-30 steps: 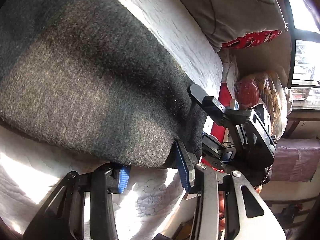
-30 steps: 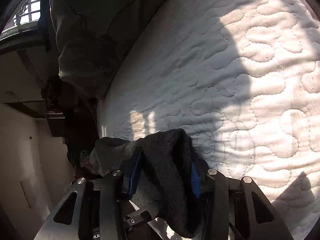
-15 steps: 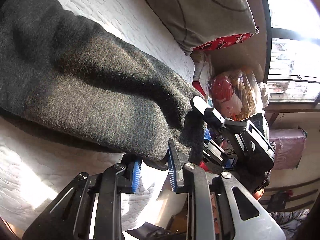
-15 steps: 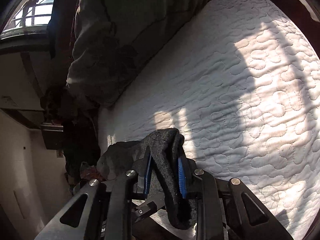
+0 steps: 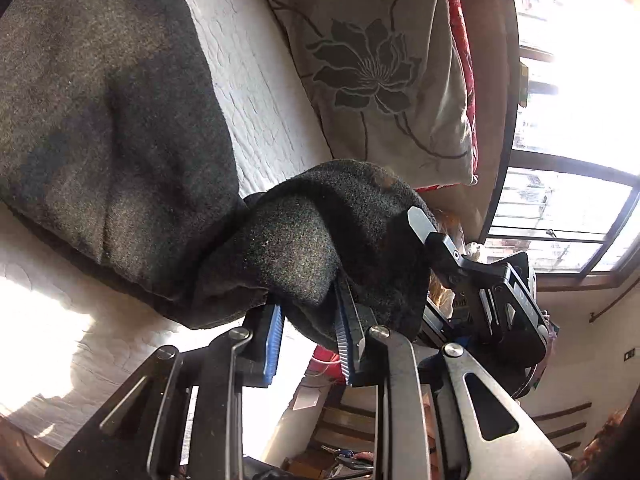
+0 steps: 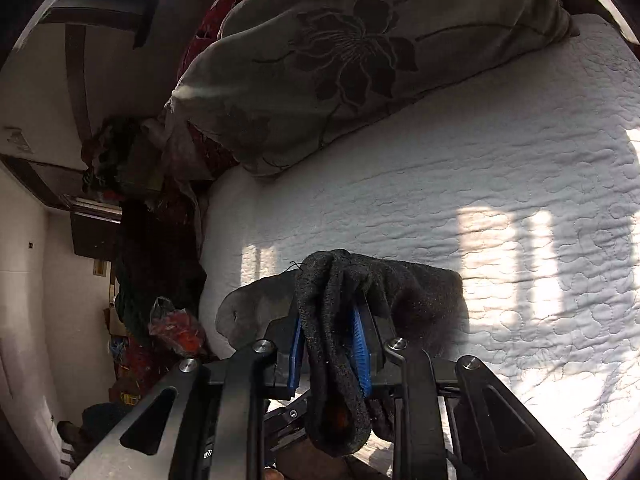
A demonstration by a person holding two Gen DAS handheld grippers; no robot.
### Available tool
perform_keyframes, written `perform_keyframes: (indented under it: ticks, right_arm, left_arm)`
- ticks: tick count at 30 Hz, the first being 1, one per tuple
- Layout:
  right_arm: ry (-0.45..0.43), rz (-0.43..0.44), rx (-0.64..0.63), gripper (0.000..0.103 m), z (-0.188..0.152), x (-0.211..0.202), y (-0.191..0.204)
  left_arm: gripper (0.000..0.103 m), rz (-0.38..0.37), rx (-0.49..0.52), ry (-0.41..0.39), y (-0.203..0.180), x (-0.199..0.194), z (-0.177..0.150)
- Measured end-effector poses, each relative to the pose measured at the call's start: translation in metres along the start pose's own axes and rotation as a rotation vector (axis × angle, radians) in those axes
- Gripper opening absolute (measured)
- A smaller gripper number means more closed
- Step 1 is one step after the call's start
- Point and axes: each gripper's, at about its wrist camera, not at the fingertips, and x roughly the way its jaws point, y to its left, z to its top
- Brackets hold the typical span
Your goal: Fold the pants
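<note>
Dark grey knit pants [image 5: 120, 120] lie on the white quilted bed [image 5: 256, 80]. One end of them is lifted off the quilt and curls back over the rest. My left gripper [image 5: 308, 300] is shut on that raised end, with fabric bunched between its blue pads. Just to the right, one of the right gripper's fingers [image 5: 420, 224] shows against the same fabric. In the right wrist view my right gripper [image 6: 328, 312] is shut on a thick fold of the pants [image 6: 420, 292], which hangs down between and below its pads.
A beige pillow with a dark flower print [image 5: 380, 60] [image 6: 320, 60] lies at the head of the bed, red fabric behind it. A bright window [image 5: 560, 120] is beyond. Past the bed's edge [image 6: 208, 240] sit dark clutter and an orange-red bag [image 6: 176, 324].
Both grippers have closed on the pants' end and carried it up off the quilt toward the pillow. The fabric now curls back over the flat part.
</note>
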Motion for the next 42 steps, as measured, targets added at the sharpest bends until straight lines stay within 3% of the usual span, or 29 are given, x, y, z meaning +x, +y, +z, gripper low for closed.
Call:
perform_keyframes:
  ticks: [9,11,14,19,23,25,27,31,34,37,42]
  right_arm:
    - [0.097,0.106,0.024,0.033,-0.002,0.109,0.039]
    - [0.127,0.126,0.051,0.032,-0.004,0.128,0.036]
    - [0.155,0.129,0.081,0.032,-0.006,0.147,0.031]
    - [0.058,0.203,0.056,0.038,-0.021,0.093,0.031]
    - [-0.031,0.273,0.121,0.071,-0.065,0.042,0.003]
    - [-0.064,0.326,0.195,0.074,-0.085,0.029,-0.020]
    - [-0.082,0.363,0.288,0.075,-0.101,0.026,-0.043]
    - [-0.054,0.430,0.411,0.075,-0.114,0.044,-0.067]
    - [-0.045,0.473,0.470,0.075,-0.117,0.059,-0.074]
    - [-0.046,0.514,0.518,0.075,-0.122,0.066,-0.078]
    - [-0.070,0.549,0.566,0.076,-0.131,0.068,-0.084]
  left_arm:
    - [0.021,-0.029,-0.160,-0.006,0.064,-0.038,0.051]
    - [0.018,0.024,-0.118,-0.052,0.066,-0.056,0.058]
    - [0.018,0.045,-0.097,-0.066,0.071,-0.074,0.066]
    - [0.018,0.061,0.058,-0.070,0.053,-0.095,0.074]
    - [0.020,0.042,0.236,-0.100,0.018,-0.108,0.071]
    - [0.025,0.074,0.322,-0.092,0.001,-0.101,0.073]
    - [0.027,0.128,0.375,-0.047,-0.012,-0.087,0.079]
    - [0.027,0.111,0.380,0.096,-0.029,-0.069,0.074]
    - [0.031,0.130,0.472,0.143,-0.058,-0.061,0.060]
    - [0.044,0.222,0.607,0.174,-0.089,-0.044,0.054]
    - [0.045,0.434,0.755,0.344,-0.106,-0.003,0.052]
